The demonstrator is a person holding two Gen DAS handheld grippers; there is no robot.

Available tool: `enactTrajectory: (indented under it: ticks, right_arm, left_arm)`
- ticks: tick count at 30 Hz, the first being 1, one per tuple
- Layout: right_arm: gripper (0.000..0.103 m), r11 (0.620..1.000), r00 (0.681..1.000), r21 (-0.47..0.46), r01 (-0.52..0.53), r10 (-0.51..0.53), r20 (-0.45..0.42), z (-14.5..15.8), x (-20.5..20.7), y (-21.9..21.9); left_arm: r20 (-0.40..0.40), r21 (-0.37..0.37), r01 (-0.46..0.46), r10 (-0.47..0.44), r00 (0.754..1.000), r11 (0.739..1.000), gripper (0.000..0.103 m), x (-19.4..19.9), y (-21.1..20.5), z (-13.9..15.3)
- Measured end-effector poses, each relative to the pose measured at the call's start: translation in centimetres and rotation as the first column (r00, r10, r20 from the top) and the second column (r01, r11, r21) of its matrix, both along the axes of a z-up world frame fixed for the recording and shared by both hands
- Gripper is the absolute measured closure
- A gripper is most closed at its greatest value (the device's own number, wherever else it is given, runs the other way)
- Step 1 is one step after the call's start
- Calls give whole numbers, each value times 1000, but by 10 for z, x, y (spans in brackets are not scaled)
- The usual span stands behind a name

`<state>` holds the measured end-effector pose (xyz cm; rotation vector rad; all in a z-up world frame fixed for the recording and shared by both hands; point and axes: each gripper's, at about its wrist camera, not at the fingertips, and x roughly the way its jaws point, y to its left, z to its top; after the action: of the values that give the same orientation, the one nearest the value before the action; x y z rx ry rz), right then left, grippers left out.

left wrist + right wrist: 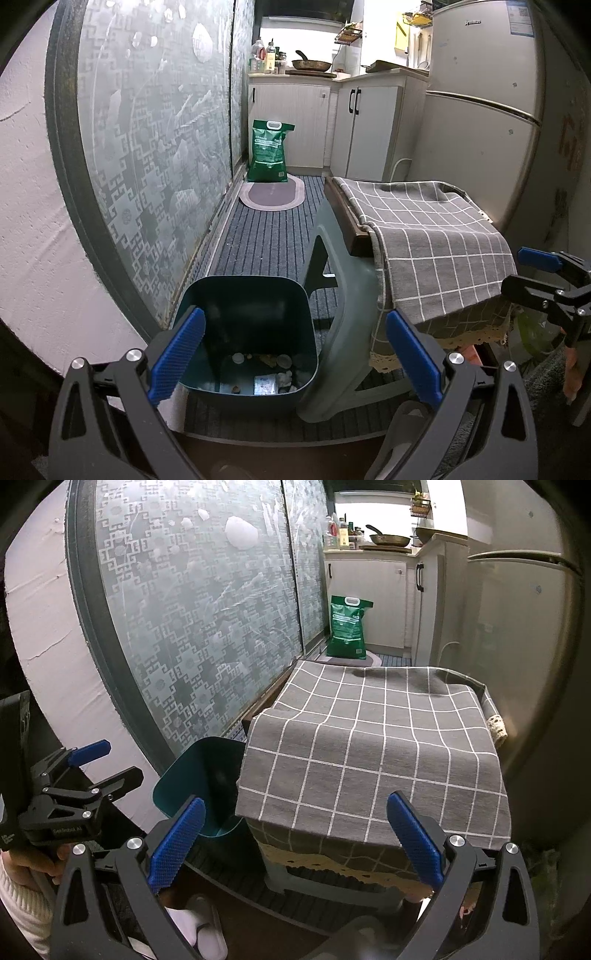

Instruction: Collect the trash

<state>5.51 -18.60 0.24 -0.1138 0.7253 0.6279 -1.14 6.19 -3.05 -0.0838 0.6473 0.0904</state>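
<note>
A dark teal trash bin stands on the striped floor mat by the patterned glass door. Several bits of trash, among them a white wrapper and small round scraps, lie on its bottom. My left gripper is open and empty, held over the near rim of the bin. My right gripper is open and empty in front of a low table under a grey checked cloth. The bin's rim shows left of the table in the right wrist view. The cloth shows no trash on top.
A grey plastic stool stands between the bin and the cloth-covered table. A green rice bag and an oval mat lie by the far cabinets. A fridge stands on the right. Slippers lie on the floor near me.
</note>
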Motion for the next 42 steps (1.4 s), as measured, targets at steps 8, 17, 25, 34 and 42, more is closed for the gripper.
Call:
enactTrajectory:
  ticks: [8,17,25,34,42]
  right_arm:
    - [4,1000,1000,0,0,0,0,0,0,0]
    - [4,1000,1000,1,-2,2,1,1,0,2]
    - [4,1000,1000,0,-1,1,2,1,0,2]
    - [4,1000,1000,1,0,0,3,0,0,2]
    - [4,1000,1000,1,-1,1,3,1,0,4]
  left_arm:
    - [3,3,-2,2,1000,1000,3,-1,0,1]
    - [8,2,-5,5,1000,1000,3,-2,0,4]
    - [8,2,-5,5,1000,1000,3,-2,0,4]
    - [10,4,-5,5,1000,1000,3,-2,0,6]
    - [10,3,-5,5,1000,1000,3,-2,0,5]
